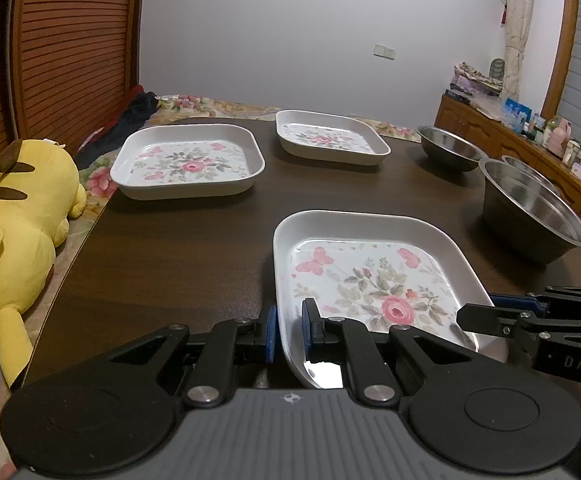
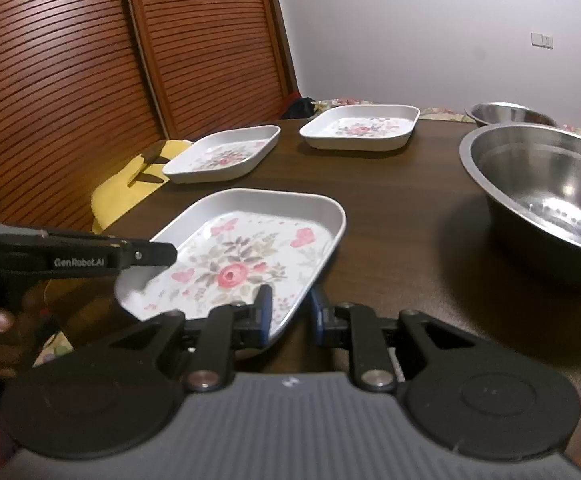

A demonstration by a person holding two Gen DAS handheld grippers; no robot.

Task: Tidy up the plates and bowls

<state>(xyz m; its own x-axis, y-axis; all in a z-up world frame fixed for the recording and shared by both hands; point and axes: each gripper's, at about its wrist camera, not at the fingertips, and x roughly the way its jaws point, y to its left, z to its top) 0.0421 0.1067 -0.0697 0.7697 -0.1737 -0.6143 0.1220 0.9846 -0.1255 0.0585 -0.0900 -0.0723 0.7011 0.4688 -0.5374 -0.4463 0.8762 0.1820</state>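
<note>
Nothing stacked yet, as far as I can see: 3 floral plates sit apart on the table [image 1: 170, 240], steel bowls scattered too. So I judge task barely begun.

My left gripper [image 1: 289, 330] has its jaws narrowly apart, straddling the left rim of the near plate [image 1: 370, 276]; looks pinched, but can't confirm firm contact. My right gripper [image 2: 289, 312] straddles the same plate's right rim, jaws a bit wider, rim between the pads, grip not certain.

Near plate is roughly square w/ rounded corners, no clear long axis; lies flat, open side up.

Ahead-left of the left gripper: second plate [image 1: 188, 164]; farther ahead, third plate [image 1: 330, 138]. Big bowl [image 2: 538, 188] sits ahead-right of the right gripper, far bowl [image 1: 448, 152] beyond.
</note>
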